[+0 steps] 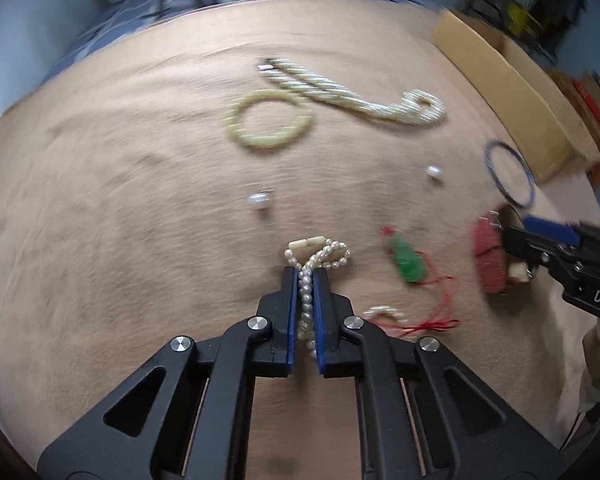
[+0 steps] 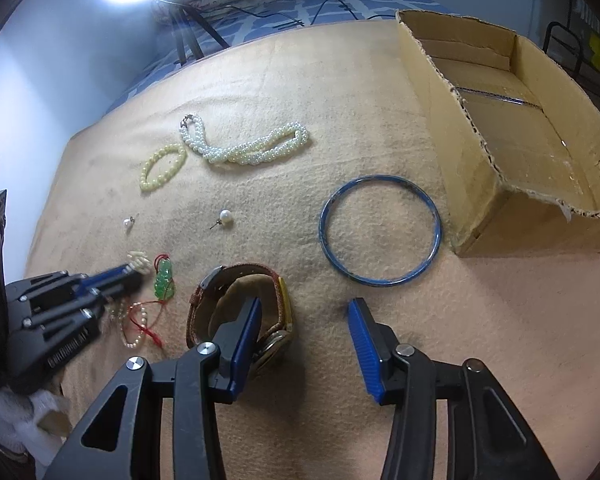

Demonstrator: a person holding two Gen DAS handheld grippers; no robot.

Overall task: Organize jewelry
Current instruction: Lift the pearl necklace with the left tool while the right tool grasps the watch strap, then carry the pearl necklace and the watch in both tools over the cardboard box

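My left gripper (image 1: 304,272) is shut on a white pearl strand (image 1: 314,258) and holds it over the beige cloth; it also shows in the right wrist view (image 2: 130,272). My right gripper (image 2: 306,310) is open and empty, its left finger beside a wristwatch (image 2: 240,304) with a red-brown strap; the watch also shows in the left wrist view (image 1: 490,256). On the cloth lie a blue bangle (image 2: 380,232), a green pendant on red cord (image 2: 165,280), a yellow bead bracelet (image 2: 162,167), a thick twisted pearl necklace (image 2: 244,144) and two pearl earrings (image 2: 225,216) (image 2: 129,223).
An open, empty cardboard box (image 2: 512,128) stands at the right edge of the cloth (image 2: 500,320). A small bead bracelet (image 2: 134,324) lies under the red cord. A blue patterned bedsheet (image 2: 300,4) and a lamp stand (image 2: 188,36) are beyond the cloth.
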